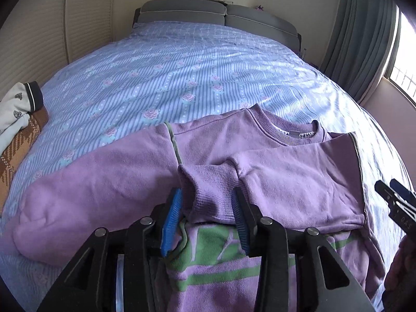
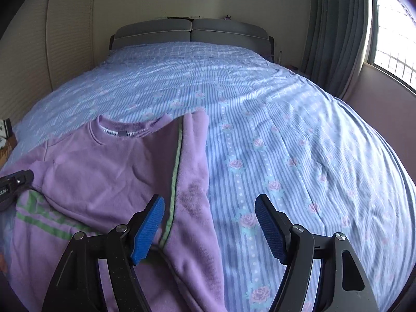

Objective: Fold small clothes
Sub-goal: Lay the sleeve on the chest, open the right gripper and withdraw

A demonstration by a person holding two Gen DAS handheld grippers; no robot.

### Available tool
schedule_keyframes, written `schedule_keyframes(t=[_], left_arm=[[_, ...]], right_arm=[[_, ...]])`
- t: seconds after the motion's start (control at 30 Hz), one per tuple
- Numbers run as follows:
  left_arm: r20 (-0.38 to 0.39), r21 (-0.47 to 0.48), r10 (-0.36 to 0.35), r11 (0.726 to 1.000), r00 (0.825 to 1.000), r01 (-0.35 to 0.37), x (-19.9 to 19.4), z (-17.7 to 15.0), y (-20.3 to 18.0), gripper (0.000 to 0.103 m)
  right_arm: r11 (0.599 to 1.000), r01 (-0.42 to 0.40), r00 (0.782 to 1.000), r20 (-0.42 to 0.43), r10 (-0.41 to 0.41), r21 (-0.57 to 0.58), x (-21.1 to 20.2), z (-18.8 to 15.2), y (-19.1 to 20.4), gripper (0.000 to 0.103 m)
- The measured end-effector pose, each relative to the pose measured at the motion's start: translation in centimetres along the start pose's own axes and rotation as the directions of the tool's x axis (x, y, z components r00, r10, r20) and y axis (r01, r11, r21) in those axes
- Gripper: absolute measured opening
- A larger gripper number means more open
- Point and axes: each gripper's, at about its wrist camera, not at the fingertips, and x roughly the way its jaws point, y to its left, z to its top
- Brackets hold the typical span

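Note:
A small lilac sweatshirt (image 1: 213,140) with green stripes lies face up on the bed. Its right sleeve is folded across the chest, with the ribbed cuff (image 1: 208,182) at the middle. My left gripper (image 1: 206,202) is open, its blue pads either side of that cuff, not closed on it. The left sleeve (image 1: 85,187) lies spread out to the left. In the right wrist view the sweatshirt (image 2: 109,171) fills the lower left. My right gripper (image 2: 209,208) is open and empty over the folded right edge and the sheet. It also shows in the left wrist view (image 1: 390,189).
The bed has a blue striped floral sheet (image 2: 286,135) and a grey headboard (image 1: 215,15). Other clothes (image 1: 18,119), white and brown plaid, lie at the bed's left edge. A curtain and window (image 2: 390,33) are on the right.

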Motion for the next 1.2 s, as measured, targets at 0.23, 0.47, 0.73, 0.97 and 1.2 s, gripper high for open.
schedule_keyframes(t=[0.23,0.47,0.73,0.97,1.2], left_arm=[[-0.050,-0.020,0.008,1.000,0.999,-0.009,2.6,-0.3,0.4,0.029],[-0.051,-0.001,0.049,0.999,0.998,-0.049,3.2,-0.6,0.3,0.029],[0.081,0.049,0.030,0.998,0.996,-0.034,-2.5,-0.5,-2.7,0.047],[0.000,0.114,-0.004,0.994,1.000,0.004,0.6,-1.5,-5.1,0.053],[-0.036,0.111,-0.017,0.994,0.999,0.021,2.7,-2.4,-4.1,0.054]], right_arm=[[0.999,-0.045,0.995,-0.090,0.044,-0.002,7.3,4.5,0.6,0.043],[0.998,-0.021,0.984,-0.174,0.030,0.053,11.3,2.9,-0.6,0.047],[0.996,-0.067,0.996,-0.053,0.070,0.052,4.9,2.6,-0.9,0.047],[0.977,-0.214,0.971,-0.103,0.215,0.021,3.1,-1.6,0.4,0.047],[0.975,-0.220,0.961,-0.167,0.221,0.027,5.4,-3.0,0.1,0.052]])
